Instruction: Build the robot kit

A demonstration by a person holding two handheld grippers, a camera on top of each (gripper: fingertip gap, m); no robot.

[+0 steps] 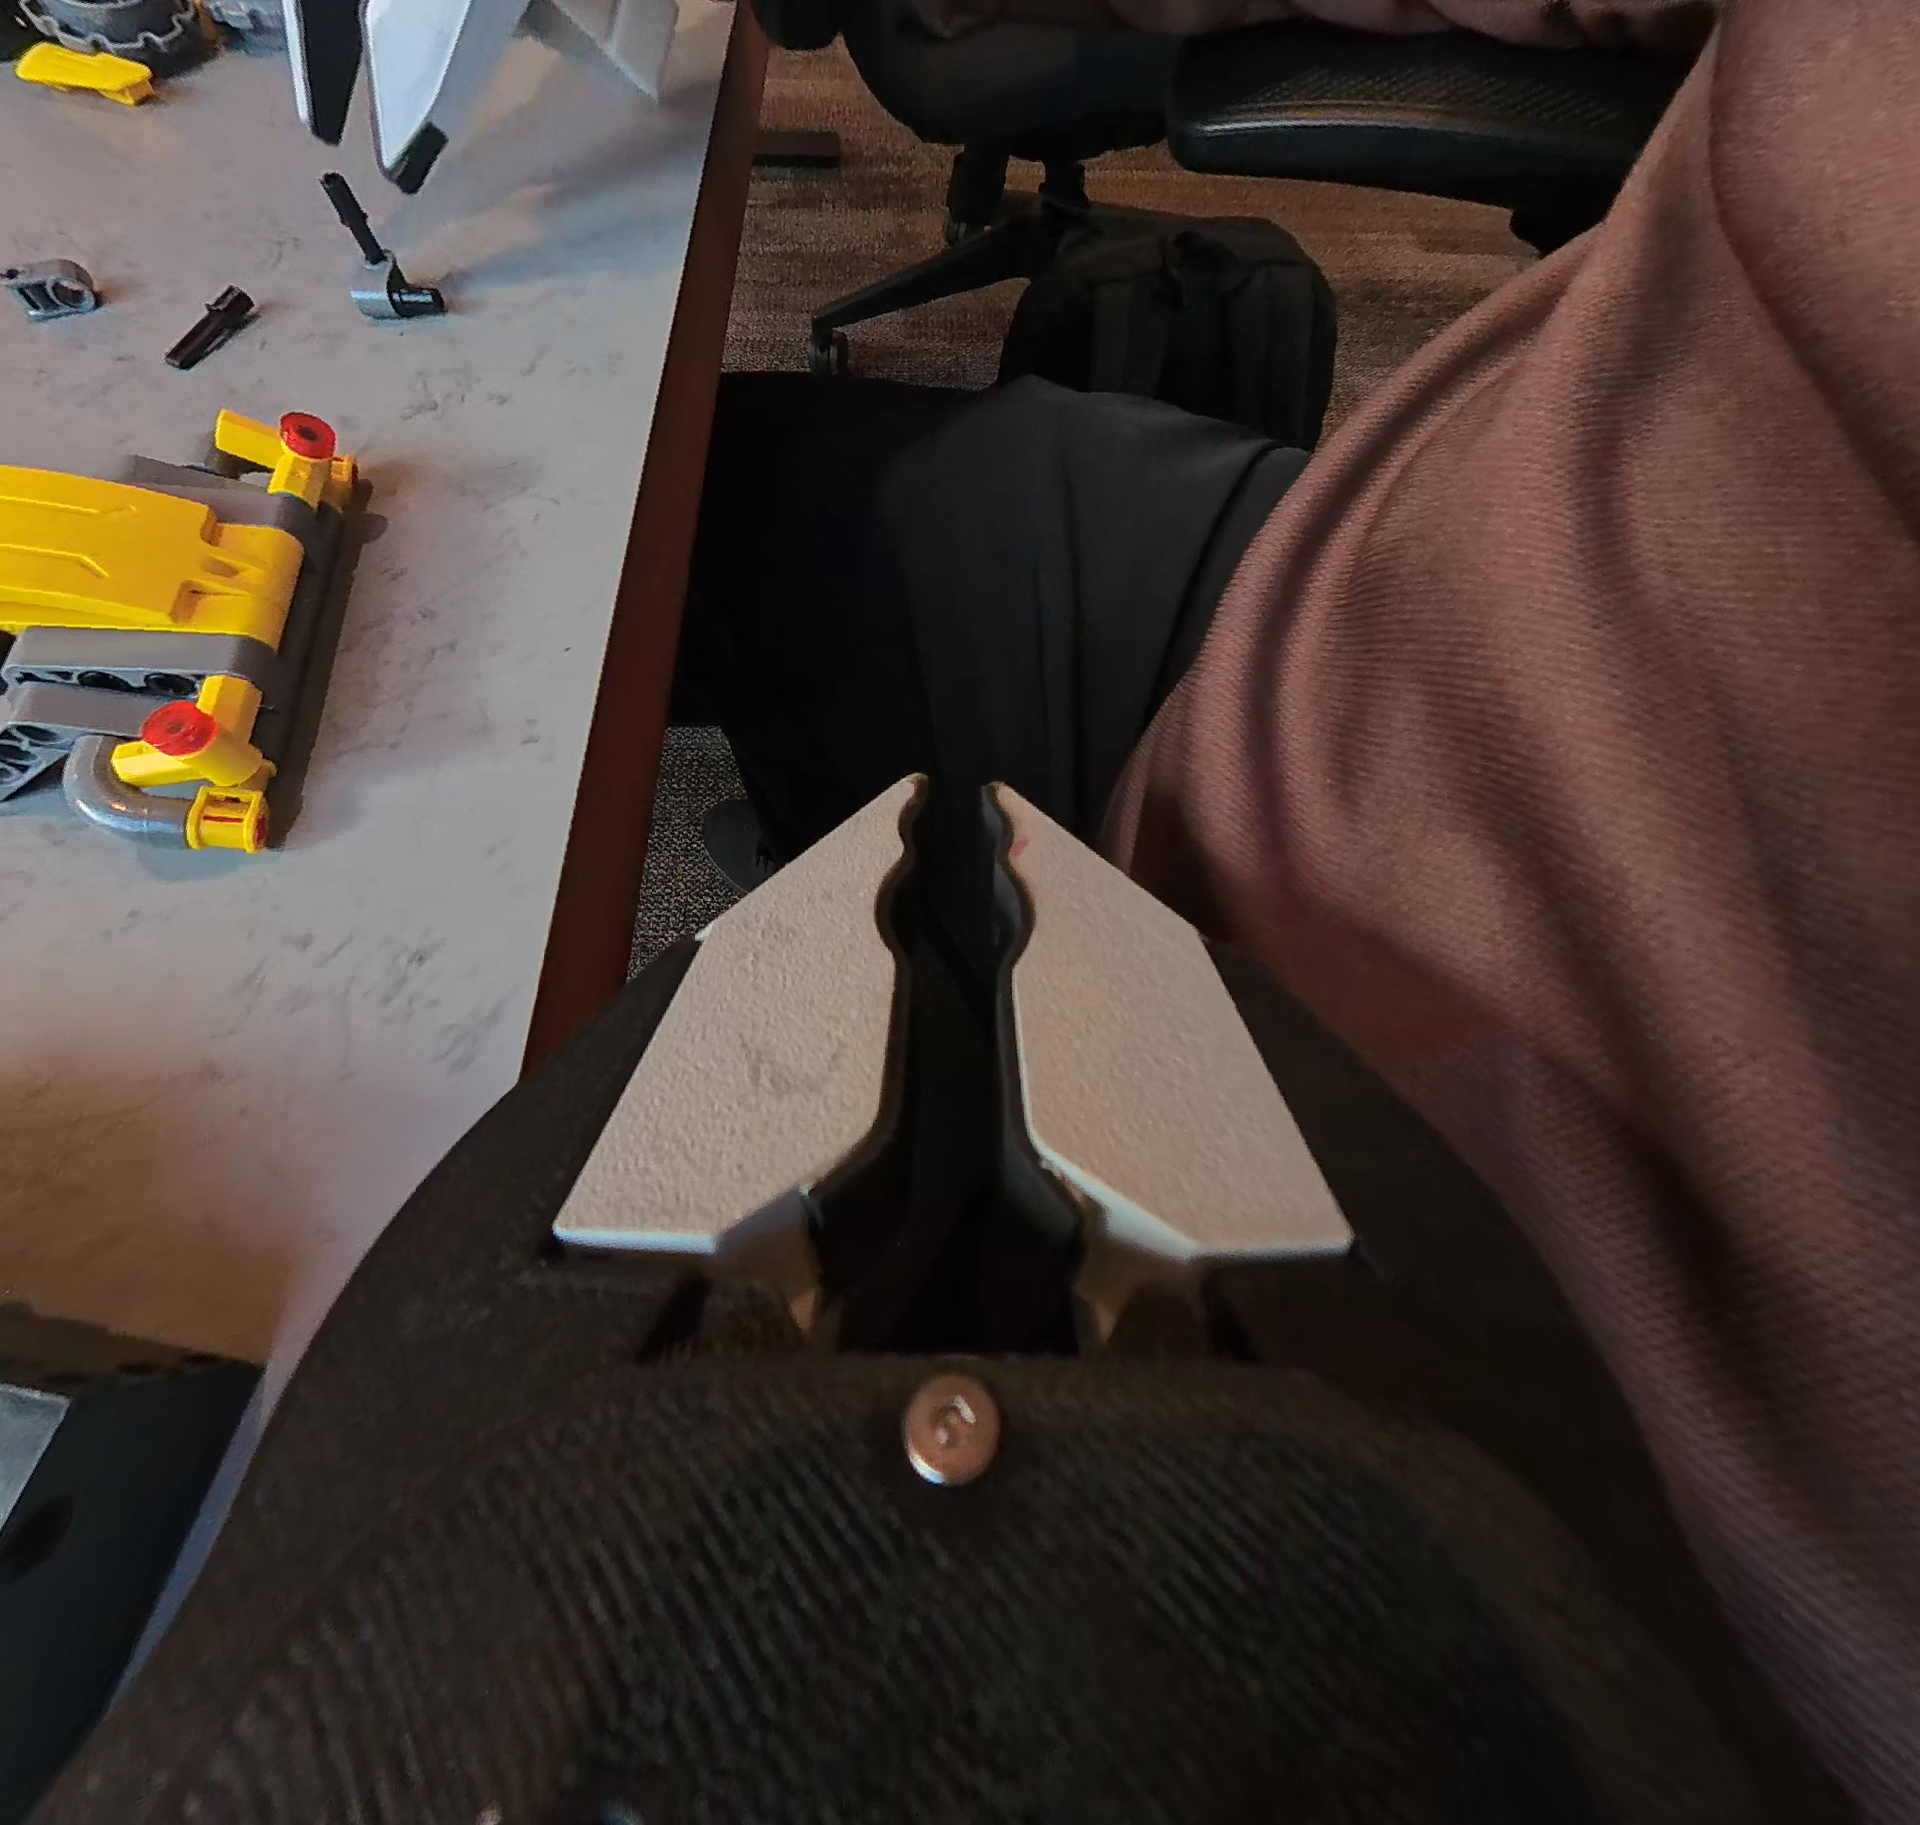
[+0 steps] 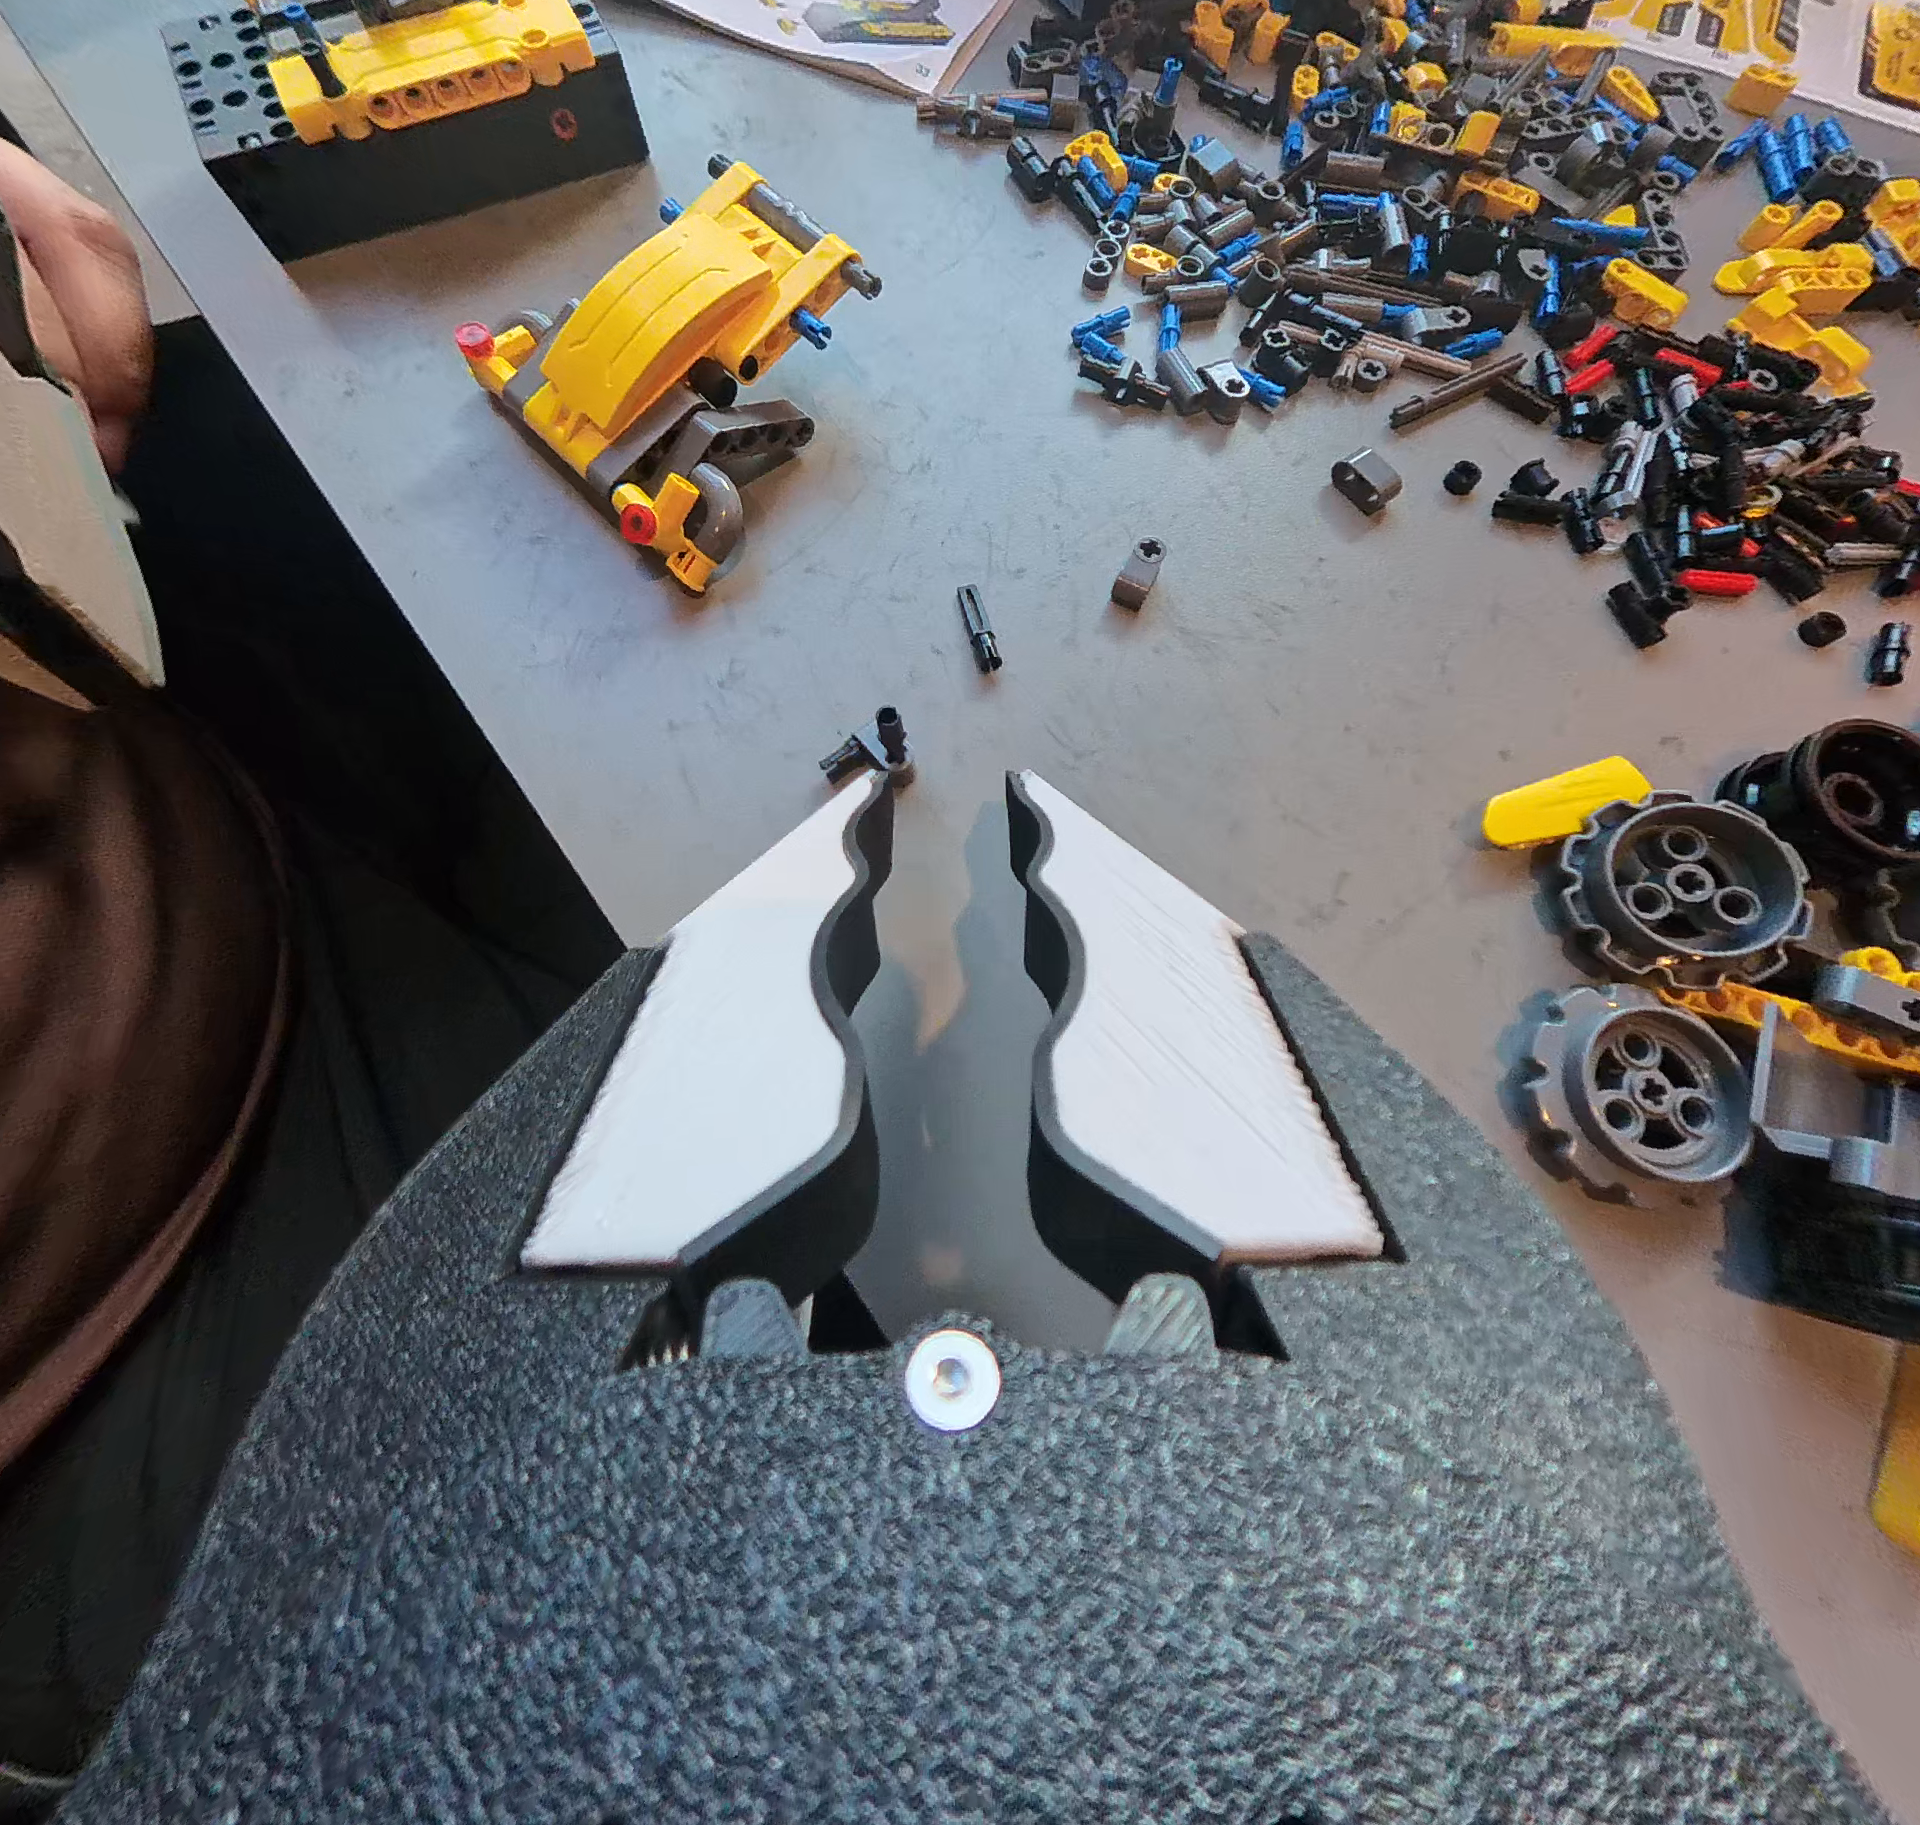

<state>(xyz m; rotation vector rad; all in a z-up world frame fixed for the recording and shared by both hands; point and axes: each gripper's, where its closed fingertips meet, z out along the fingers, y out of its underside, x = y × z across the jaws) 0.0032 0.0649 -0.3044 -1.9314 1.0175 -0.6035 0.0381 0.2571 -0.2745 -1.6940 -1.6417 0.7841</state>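
Sitting: my grey table [image 2: 1195,736] fills most of the right wrist view, its dark edge running down the left of the frame; in the left wrist view it takes the left third.
Torso: my brown shirt [image 1: 1558,840] covers the right side of the left wrist view, with dark trousers [image 1: 1039,580] at centre.
Chair: a black office chair [image 1: 1351,113] stands on the carpet, upper centre of the left wrist view.
Parts pile: loose black, blue, yellow and red construction-toy pieces [image 2: 1507,217] spread across the upper right of the right wrist view.
Base block: a black perforated block with yellow beams [image 2: 405,82] sits upper left.
Yellow subassembly: a yellow-and-grey build with red studs [image 2: 655,373] lies left of centre; the same one shows at the left edge of the left wrist view [image 1: 177,622].
Wheels: grey toothed wheels [image 2: 1683,892] lie at the right edge.
Right claw: my right gripper [image 2: 951,788] hangs low over the table, jaws parted, nothing between them.
Angled pin piece: a small grey connector with black pins [image 2: 873,747] sits just beside my right claw's left fingertip; I cannot tell if they touch.
Loose pin: a black pin [image 2: 979,629] lies just beyond, with a grey connector [image 2: 1138,575] near it.
Left claw: my left gripper [image 1: 956,799] is off the table over my lap, jaws released with a narrow gap, holding nothing.
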